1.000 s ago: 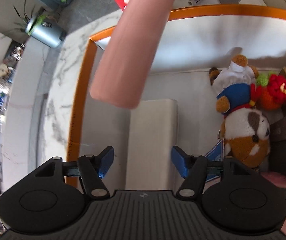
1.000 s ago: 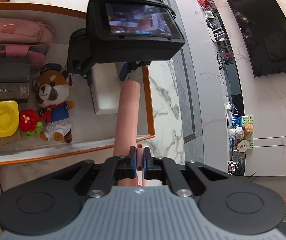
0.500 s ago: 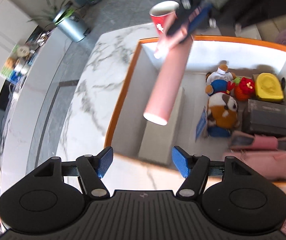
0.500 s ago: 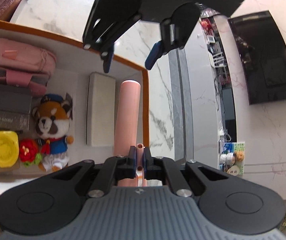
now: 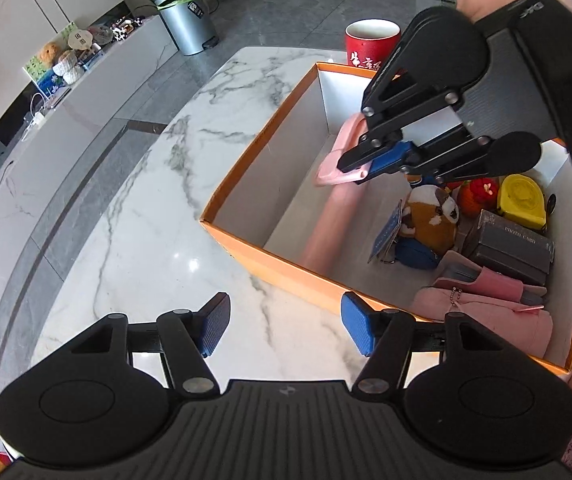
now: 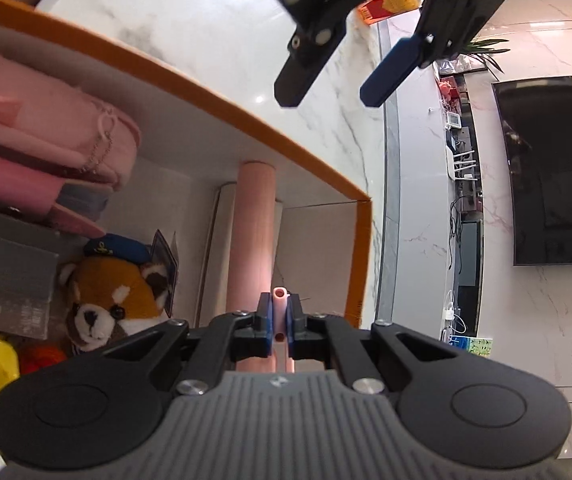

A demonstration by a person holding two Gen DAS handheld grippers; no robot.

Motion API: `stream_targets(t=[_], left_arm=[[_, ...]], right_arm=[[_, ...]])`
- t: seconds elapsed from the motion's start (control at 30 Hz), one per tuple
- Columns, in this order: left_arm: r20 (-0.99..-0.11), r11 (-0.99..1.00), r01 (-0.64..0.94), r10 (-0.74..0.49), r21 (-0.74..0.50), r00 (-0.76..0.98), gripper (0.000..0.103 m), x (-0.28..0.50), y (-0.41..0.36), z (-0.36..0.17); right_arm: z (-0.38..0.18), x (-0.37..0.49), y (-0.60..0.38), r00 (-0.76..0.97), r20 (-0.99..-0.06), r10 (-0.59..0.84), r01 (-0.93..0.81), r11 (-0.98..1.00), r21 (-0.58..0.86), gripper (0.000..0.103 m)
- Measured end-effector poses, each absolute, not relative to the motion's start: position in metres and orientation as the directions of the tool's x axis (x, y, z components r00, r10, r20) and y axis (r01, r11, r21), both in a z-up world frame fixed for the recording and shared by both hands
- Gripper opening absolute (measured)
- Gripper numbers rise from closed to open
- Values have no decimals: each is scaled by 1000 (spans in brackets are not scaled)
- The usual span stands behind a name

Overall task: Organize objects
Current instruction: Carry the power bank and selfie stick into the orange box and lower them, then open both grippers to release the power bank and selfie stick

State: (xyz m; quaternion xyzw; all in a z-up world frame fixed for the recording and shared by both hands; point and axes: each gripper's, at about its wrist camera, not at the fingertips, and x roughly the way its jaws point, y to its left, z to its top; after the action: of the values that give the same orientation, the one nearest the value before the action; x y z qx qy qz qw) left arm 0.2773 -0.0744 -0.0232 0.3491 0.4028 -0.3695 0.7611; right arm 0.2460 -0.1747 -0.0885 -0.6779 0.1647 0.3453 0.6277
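Over veined marble beside the orange-rimmed cardboard box (image 5: 246,248), the left gripper (image 5: 286,326) hangs spread and bare, while inside the box the right gripper (image 6: 280,316) pinches the smooth pink tube (image 6: 252,232) lying beside a fuzzy plush raccoon (image 6: 114,300).

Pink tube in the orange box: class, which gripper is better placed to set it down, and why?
Right. The right gripper is already shut on the pink tube, which lies inside the orange box on the white box. The left gripper is open over the marble table.
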Motion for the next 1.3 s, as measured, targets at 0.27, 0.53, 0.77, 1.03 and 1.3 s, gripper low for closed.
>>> stream_targets(t=[0.27,0.53,0.77,1.03,1.3], left_arm=[[-868,526,825,-291,205,401,72,286,-66,-32],[-871,529,829,-304,182,386,71,283,-66,-39],[-871,529,830,-309,175,381,71,278,-64,-37],[-870,528,832,-316,172,380,71,270,-61,-35],[-870,534,828,-314,169,380,71,265,-60,-34]], right_arm=[[-98,259,-170,674,-719,171,-714,-99,-693,6],[-110,261,-169,685,-709,170,-703,-105,-704,7],[-91,267,-161,579,-803,145,-811,-5,-585,18],[-88,284,-163,483,-869,111,-874,129,-469,36],[-100,282,-170,469,-878,94,-875,188,-447,42]])
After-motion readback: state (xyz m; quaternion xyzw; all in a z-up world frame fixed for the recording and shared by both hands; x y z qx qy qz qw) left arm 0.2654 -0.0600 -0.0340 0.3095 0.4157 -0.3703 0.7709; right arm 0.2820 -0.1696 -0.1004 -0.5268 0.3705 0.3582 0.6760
